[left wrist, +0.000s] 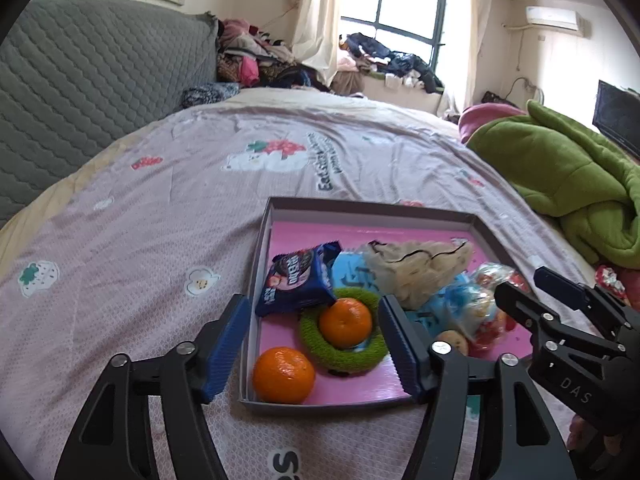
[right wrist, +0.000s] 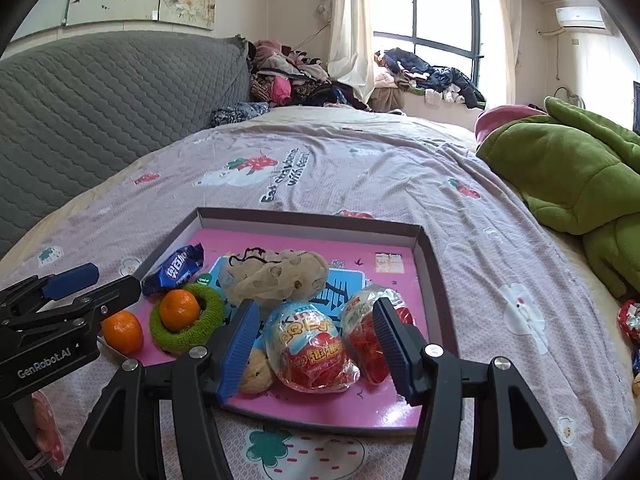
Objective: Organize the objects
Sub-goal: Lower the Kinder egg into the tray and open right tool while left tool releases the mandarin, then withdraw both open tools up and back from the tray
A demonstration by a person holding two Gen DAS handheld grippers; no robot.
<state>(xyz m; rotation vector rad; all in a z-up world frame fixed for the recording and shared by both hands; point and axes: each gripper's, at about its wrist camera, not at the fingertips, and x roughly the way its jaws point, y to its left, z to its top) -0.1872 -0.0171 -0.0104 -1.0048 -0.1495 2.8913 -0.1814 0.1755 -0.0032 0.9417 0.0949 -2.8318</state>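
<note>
A shallow box tray (left wrist: 360, 206) with a pink floor lies on the bed. It holds a blue biscuit pack (left wrist: 296, 280), a mandarin (left wrist: 283, 374) in the near left corner, a second mandarin (left wrist: 346, 322) inside a green fuzzy ring (left wrist: 360, 354), a beige cloth bundle (right wrist: 276, 276), two wrapped toy eggs (right wrist: 312, 352) and a small tan ball (right wrist: 256, 372). My left gripper (left wrist: 314, 344) hovers open above the ring and mandarins, holding nothing. My right gripper (right wrist: 316, 344) hovers open over the eggs, its pads clear of them.
The tray sits on a pink printed sheet (left wrist: 160, 208). A green blanket (left wrist: 560, 168) is heaped at the right. A grey quilted headboard (left wrist: 88, 92) rises at the left. Clothes (right wrist: 288, 76) pile up behind. A red wrapped item (right wrist: 630, 320) lies on the bed right of the tray.
</note>
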